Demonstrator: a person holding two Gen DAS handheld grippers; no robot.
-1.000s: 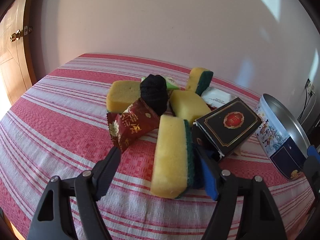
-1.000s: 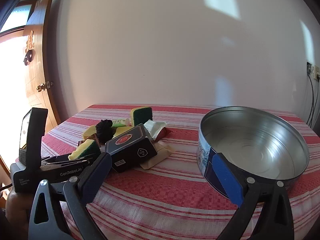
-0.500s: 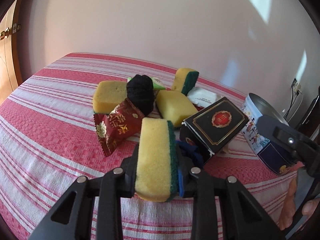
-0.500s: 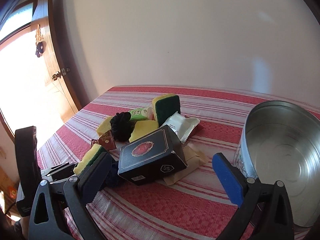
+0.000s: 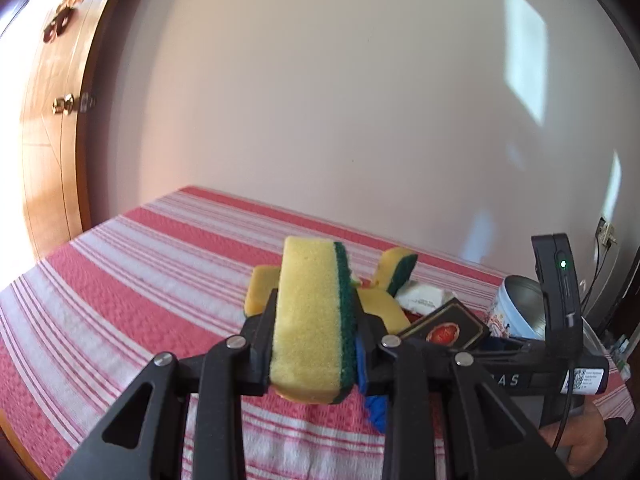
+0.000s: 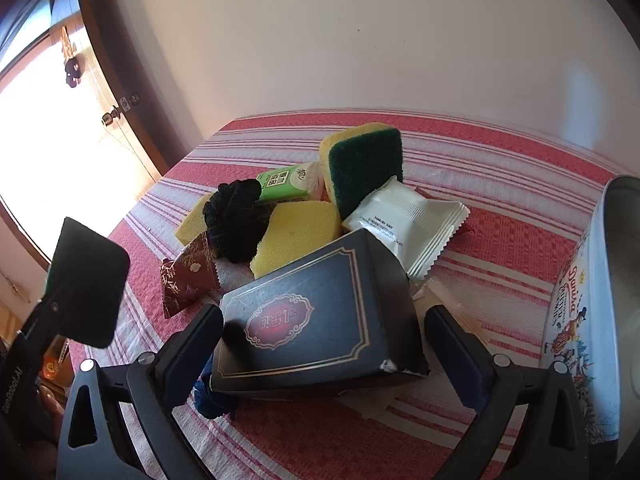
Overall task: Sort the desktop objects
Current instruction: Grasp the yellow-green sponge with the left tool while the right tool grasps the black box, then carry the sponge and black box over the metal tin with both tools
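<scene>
The left gripper [image 5: 316,334] is clamped across a sponge [image 5: 310,320], lifted above the striped cloth [image 5: 132,280]. It looks light and squashy, best pinched across its broad faces: yellow foam, green scrubber. The right gripper [image 6: 324,344] stands wide open around the black box [image 6: 320,316], at 6 o'clock of the pile, not gripping.

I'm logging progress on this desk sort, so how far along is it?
Barely begun: no item in the tin shows in either view. In hand: the left gripper is shut on one yellow-green sponge, off the striped cloth. The right gripper stands open around the black box. Left: other sponges, the black hair tie and snack packets.
</scene>
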